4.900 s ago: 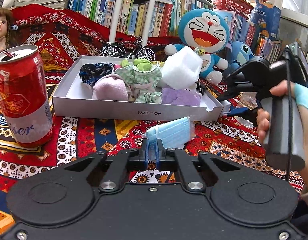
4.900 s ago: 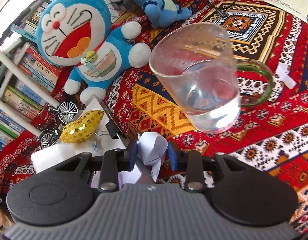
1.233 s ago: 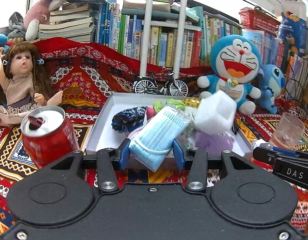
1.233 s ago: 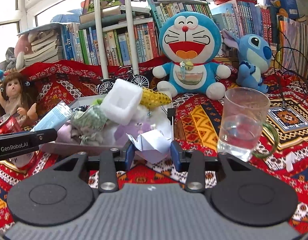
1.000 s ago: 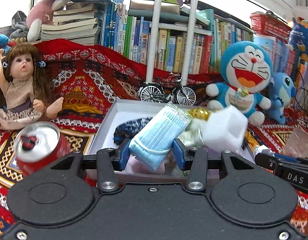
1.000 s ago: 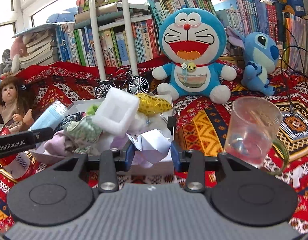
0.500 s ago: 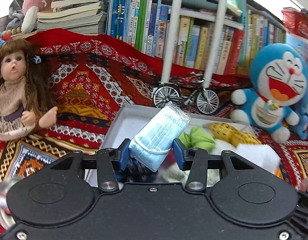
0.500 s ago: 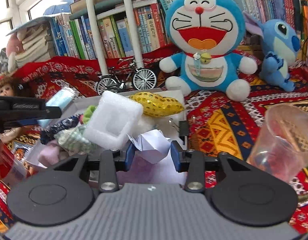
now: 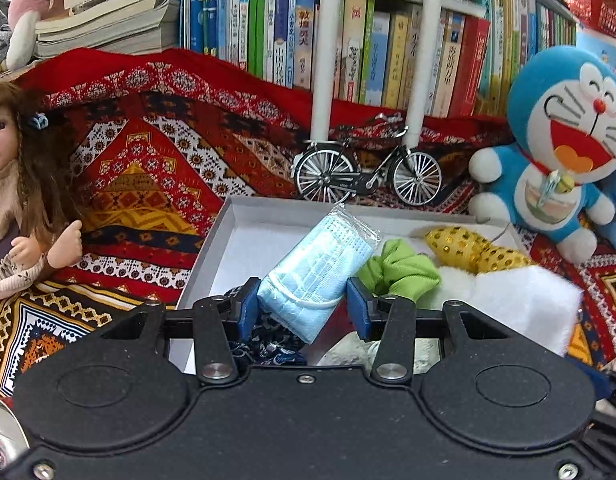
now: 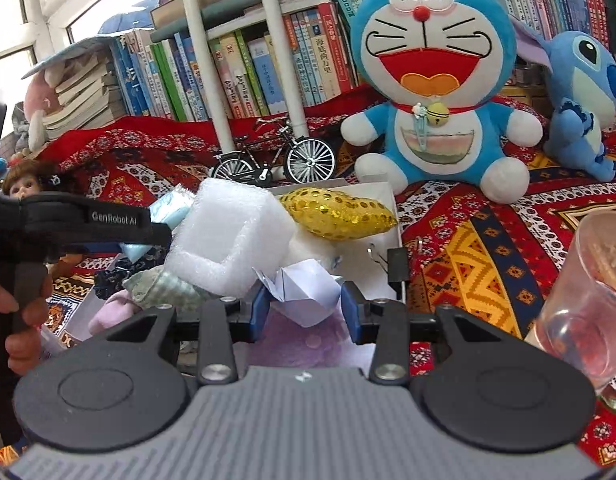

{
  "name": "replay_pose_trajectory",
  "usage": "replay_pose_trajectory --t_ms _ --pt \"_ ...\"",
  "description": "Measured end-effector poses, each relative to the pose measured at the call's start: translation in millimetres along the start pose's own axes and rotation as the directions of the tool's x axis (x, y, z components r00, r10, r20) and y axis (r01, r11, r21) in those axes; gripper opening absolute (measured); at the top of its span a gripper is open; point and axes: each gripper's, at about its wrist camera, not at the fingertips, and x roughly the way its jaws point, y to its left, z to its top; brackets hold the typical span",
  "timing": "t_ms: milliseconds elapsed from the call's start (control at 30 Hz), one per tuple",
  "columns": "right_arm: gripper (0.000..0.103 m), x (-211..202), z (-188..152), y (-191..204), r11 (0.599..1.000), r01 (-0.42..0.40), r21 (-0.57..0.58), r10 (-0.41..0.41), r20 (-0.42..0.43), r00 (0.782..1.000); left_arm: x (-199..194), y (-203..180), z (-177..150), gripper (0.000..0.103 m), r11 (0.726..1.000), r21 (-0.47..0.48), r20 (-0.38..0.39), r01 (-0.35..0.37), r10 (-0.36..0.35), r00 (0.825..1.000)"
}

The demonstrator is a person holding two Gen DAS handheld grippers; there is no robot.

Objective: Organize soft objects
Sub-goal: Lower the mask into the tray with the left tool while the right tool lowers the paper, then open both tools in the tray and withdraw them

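The left gripper (image 9: 302, 307) is closed on a pale blue folded face mask in clear wrap (image 9: 317, 270), clamped between its two blue pads and held tilted, upper end leaning right, above the shallow white cardboard box (image 9: 212, 246). The right gripper (image 10: 304, 307) is closed on a folded white paper piece (image 10: 306, 290), held over the near right part of the same box, above a lilac soft item (image 10: 304, 346). Inside the box lie a lime green fabric scrunchie (image 9: 401, 270), a gold sequinned pouch (image 9: 473, 252), a white foam block (image 10: 232, 236) that rests on the pile, a dark patterned fabric bundle (image 9: 268, 346) and a green checked cloth (image 10: 164, 286). A black model bicycle (image 9: 367, 178) stands just behind the box. A blue and white cat plush (image 10: 431, 80) sits behind the box to the right, with a blue alien plush (image 10: 583, 106) beside it. A long-haired doll (image 9: 12, 200) sits left of the box on the red patterned cloth (image 9: 148, 184). A clear glass mug (image 10: 587, 300) stands to the right of the box.
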Motion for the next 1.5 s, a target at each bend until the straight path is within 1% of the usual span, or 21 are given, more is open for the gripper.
replay_pose_trajectory --t_ms 100,267,367,400,433,600,667,767,833,900,1033,1167,1233,1500 --pt "0.044 1.8 1.2 -2.8 0.999 0.035 0.001 -0.035 -0.001 0.999 3.4 -1.7 -4.6 0.045 1.000 0.017 -0.004 -0.011 0.011 1.000" --pt "0.045 2.3 1.0 -4.8 0.999 0.031 0.012 -0.031 -0.005 1.000 5.1 -4.4 -8.0 0.045 1.000 0.026 -0.001 -0.018 0.018 1.000" --pt "0.049 0.1 0.5 -3.6 1.000 0.019 0.017 -0.019 0.003 1.000 4.0 -7.0 -9.1 0.048 0.999 0.041 0.004 -0.018 0.017 1.000" --pt "0.052 -0.2 0.5 -2.6 1.000 0.019 0.016 -0.019 0.003 1.000 3.6 -7.3 -9.4 0.048 0.999 0.044 0.003 -0.015 0.015 1.000" --pt "0.060 -0.5 0.2 -1.8 1.000 0.024 0.013 -0.024 0.004 1.000 2.5 -7.8 -10.0 0.051 0.999 0.045 0.003 -0.012 0.012 1.000" --pt "0.070 -7.3 -1.9 1.8 0.999 0.039 -0.005 -0.039 0.004 0.999 -7.2 -7.1 -12.5 0.063 0.999 0.030 0.012 0.010 -0.011 1.000" --pt "0.075 -13.5 -2.8 3.4 0.999 0.051 -0.016 -0.051 0.016 0.999 -15.8 -7.7 -15.0 0.074 0.999 0.032 0.036 0.017 -0.018 0.999" --pt "0.080 -23.0 -4.0 4.9 0.997 0.075 -0.033 -0.074 0.035 0.997 -30.3 -8.5 -19.0 0.082 0.999 0.045 0.085 0.014 -0.018 0.996" --pt "0.085 -29.6 -4.7 4.5 0.996 0.080 -0.035 -0.078 0.051 0.996 -39.3 -7.5 -20.6 0.082 0.999 0.046 0.108 0.013 -0.018 0.994" --pt "0.087 -36.4 -5.4 4.3 0.996 0.082 -0.035 -0.080 0.063 0.995 -46.9 -4.1 -21.4 0.083 0.999 0.034 0.120 0.021 -0.025 0.992" --pt "0.088 -48.4 -7.7 7.4 0.994 0.096 -0.056 -0.091 0.089 0.992 -66.5 2.8 -25.7 0.085 0.998 0.006 0.145 0.062 -0.062 0.987" --pt "0.091 -57.7 -11.0 11.0 0.992 0.105 -0.067 -0.098 0.104 0.990 -85.3 6.2 -30.9 0.087 0.996 0.006 0.175 0.087 -0.087 0.981" --pt "0.094 -59.7 -13.2 12.5 0.991 0.111 -0.071 -0.103 0.106 0.989 -92.9 7.4 -34.2 0.088 0.995 0.008 0.184 0.098 -0.097 0.978" --pt "0.094 -64.3 -22.1 15.2 0.991 0.113 -0.069 -0.106 0.096 0.990 -112.2 14.1 -50.6 0.088 0.991 0.009 0.197 0.131 -0.130 0.972"
